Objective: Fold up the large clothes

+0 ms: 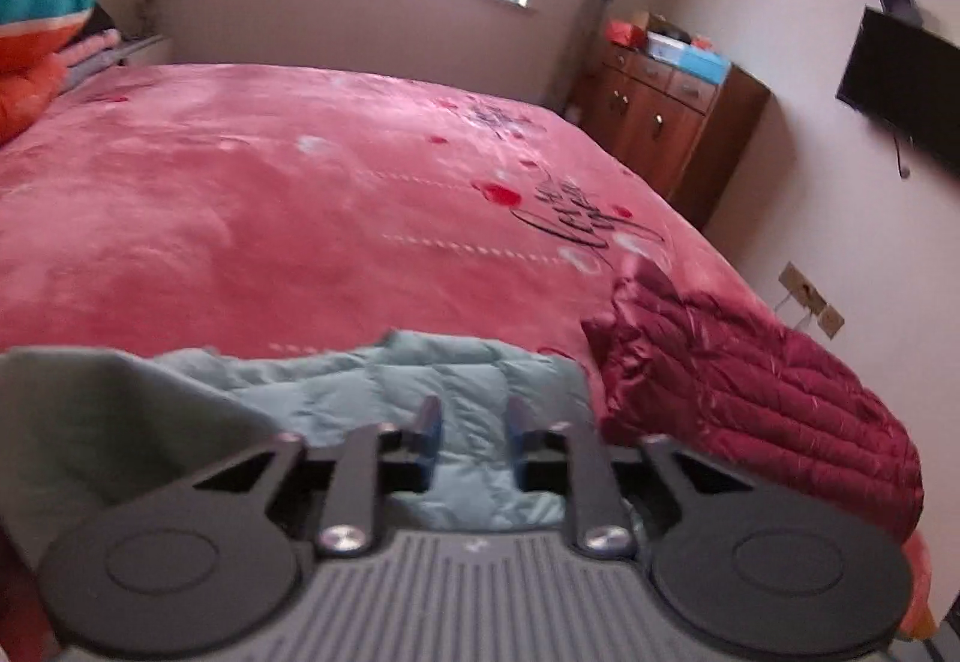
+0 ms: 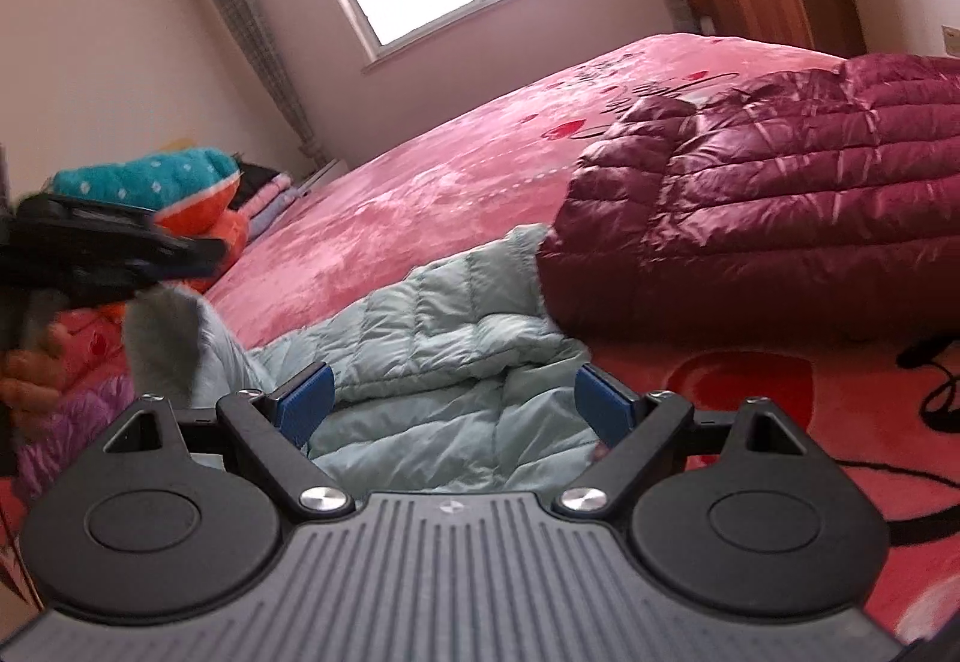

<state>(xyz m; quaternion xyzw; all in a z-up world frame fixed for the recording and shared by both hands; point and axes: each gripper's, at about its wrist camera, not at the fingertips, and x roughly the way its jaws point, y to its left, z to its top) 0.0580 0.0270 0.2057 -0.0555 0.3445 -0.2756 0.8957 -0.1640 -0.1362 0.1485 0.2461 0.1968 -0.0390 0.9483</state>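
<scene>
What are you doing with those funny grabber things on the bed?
A person holds a two-finger gripper in each hand to fold puffy jackets on the pink bed. Both hover over the light green jacket. The right gripper is wide open above it, gripping nothing. The left gripper has a narrower gap, and a flap of the jacket stands up beside it. A dark red jacket lies already bundled nearby.

pink bed (image 1: pixel 240 194) with 2 jackets, pale green (image 2: pixel 456 362) beside maroon (image 2: pixel 780 200)
</scene>
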